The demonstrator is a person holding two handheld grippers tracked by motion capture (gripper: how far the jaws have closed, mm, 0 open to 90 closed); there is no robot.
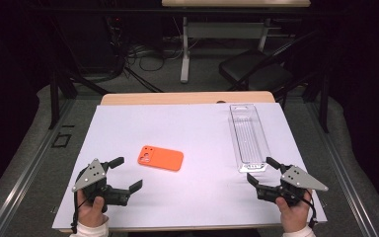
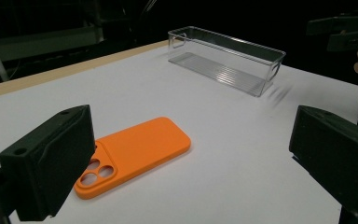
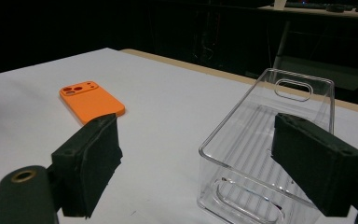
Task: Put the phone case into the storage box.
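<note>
The flat orange phone case lies mid-table on the white table, just beyond the left gripper, jaws wide and empty. The right gripper, also wide, faces the clear plastic tray's near end.

An orange phone case lies flat, camera cutouts up, mid-worktop; a clear, empty plastic bin stands well apart, rightward.
</note>
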